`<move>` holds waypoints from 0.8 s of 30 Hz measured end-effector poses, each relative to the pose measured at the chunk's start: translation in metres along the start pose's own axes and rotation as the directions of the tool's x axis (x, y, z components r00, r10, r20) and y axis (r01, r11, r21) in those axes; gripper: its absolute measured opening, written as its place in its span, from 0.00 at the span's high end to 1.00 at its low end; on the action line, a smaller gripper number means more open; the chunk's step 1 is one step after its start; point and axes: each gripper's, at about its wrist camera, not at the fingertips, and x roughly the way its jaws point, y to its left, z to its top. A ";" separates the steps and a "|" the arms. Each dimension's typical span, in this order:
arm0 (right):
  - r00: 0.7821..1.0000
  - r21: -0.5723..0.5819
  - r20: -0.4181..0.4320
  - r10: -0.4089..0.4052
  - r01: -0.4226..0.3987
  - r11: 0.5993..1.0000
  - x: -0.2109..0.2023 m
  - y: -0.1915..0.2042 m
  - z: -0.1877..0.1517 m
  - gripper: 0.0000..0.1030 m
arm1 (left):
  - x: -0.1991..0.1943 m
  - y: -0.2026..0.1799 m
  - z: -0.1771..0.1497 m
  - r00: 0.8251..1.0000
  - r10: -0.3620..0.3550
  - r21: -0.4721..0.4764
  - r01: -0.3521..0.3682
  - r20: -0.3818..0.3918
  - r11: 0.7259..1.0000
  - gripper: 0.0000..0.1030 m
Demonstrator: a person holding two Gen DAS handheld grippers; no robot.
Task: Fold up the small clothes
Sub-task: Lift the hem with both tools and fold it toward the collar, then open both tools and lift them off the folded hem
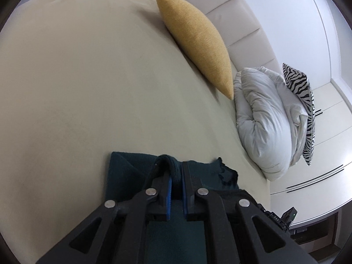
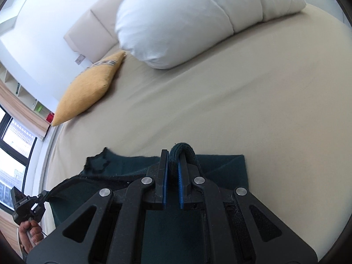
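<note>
A dark teal knit garment (image 1: 123, 173) lies on the beige bed sheet (image 1: 77, 88). My left gripper (image 1: 176, 171) is shut on a bunched fold of the garment, which sticks up between the blue pads. The garment also shows in the right wrist view (image 2: 220, 165). My right gripper (image 2: 173, 165) is shut on another bunched fold of it. A ruffled edge of the garment (image 1: 226, 173) lies between the two grippers. The other gripper (image 2: 24, 204) and the hand holding it show at the lower left of the right wrist view.
A yellow cushion (image 1: 198, 41) leans on the padded headboard (image 1: 242, 22). A white folded duvet (image 1: 261, 118) and a zebra-striped pillow (image 1: 305, 110) lie at the bed's head. White cabinets (image 1: 325, 154) stand beside the bed. A window (image 2: 13, 154) is at the left.
</note>
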 end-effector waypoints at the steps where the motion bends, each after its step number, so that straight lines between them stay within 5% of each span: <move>1: 1.000 0.011 -0.014 -0.002 0.002 1.000 0.006 -0.004 0.000 0.91 | 0.007 0.002 -0.001 1.000 0.024 0.003 -0.024 -0.013 1.000 0.92; 2: 1.000 0.018 -0.031 -0.006 0.007 1.000 0.014 -0.006 0.002 0.88 | 0.009 0.004 -0.002 0.999 0.032 0.007 -0.032 -0.021 0.999 0.85; 4: 1.000 0.010 0.004 -0.023 0.023 1.000 0.014 -0.008 0.000 0.55 | 0.007 0.007 -0.005 0.999 0.038 0.011 -0.038 -0.015 0.999 0.65; 6: 0.997 0.010 0.066 -0.028 0.028 1.000 0.004 -0.011 -0.002 0.38 | -0.008 0.010 -0.004 0.999 0.034 -0.007 -0.034 0.021 0.999 0.43; 8: 0.996 0.010 0.078 -0.036 0.035 0.999 -0.005 -0.014 -0.004 0.37 | -0.028 0.011 -0.002 0.997 0.029 -0.023 -0.027 0.067 0.999 0.36; 12: 0.996 -0.054 0.058 -0.064 0.067 0.996 -0.022 -0.010 -0.019 0.37 | -0.058 0.008 -0.011 0.994 0.026 0.033 -0.029 0.104 0.999 0.36; 21: 0.990 -0.335 0.038 -0.137 0.142 0.932 -0.048 0.023 -0.089 0.38 | -0.083 0.021 -0.085 0.990 0.120 0.143 -0.129 0.073 0.981 0.36; 24: 0.988 -0.337 0.024 -0.154 0.153 0.929 -0.051 0.018 -0.105 0.39 | -0.084 0.024 -0.107 0.984 0.167 0.177 -0.175 0.062 0.969 0.36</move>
